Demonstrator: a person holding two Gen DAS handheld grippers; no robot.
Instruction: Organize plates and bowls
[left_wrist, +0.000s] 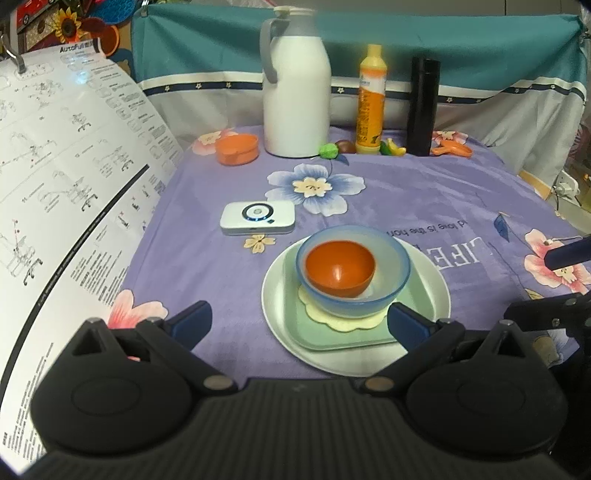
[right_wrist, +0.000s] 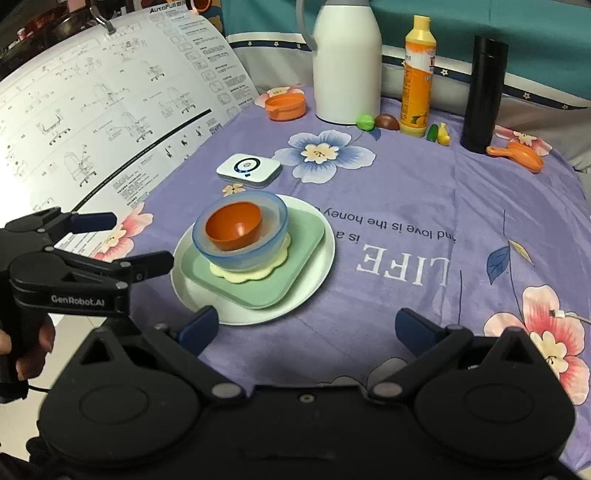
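A stack stands on the purple cloth: a white round plate (left_wrist: 328, 360) (right_wrist: 317, 269), a green square plate (left_wrist: 417, 299) (right_wrist: 284, 269), a yellow flower-shaped dish (left_wrist: 351, 323) (right_wrist: 255, 274), a blue bowl (left_wrist: 388, 266) (right_wrist: 275, 232) and an orange bowl (left_wrist: 340, 267) (right_wrist: 232, 227) nested inside it. My left gripper (left_wrist: 299, 321) (right_wrist: 142, 240) is open and empty, just in front of the stack. My right gripper (right_wrist: 308, 326) is open and empty, to the right of the stack and nearer than it; one of its fingers (left_wrist: 565, 253) shows in the left wrist view.
A white device (left_wrist: 258, 218) (right_wrist: 248, 170) lies behind the stack. At the back stand a white jug (left_wrist: 295, 85) (right_wrist: 347, 62), an orange bottle (left_wrist: 370, 103) (right_wrist: 417, 81), a black flask (left_wrist: 423, 107) (right_wrist: 482, 96), an orange lidded container (left_wrist: 236, 148) (right_wrist: 286, 106), small toys and an orange scoop (right_wrist: 519, 155). A paper sheet (left_wrist: 62, 177) hangs on the left.
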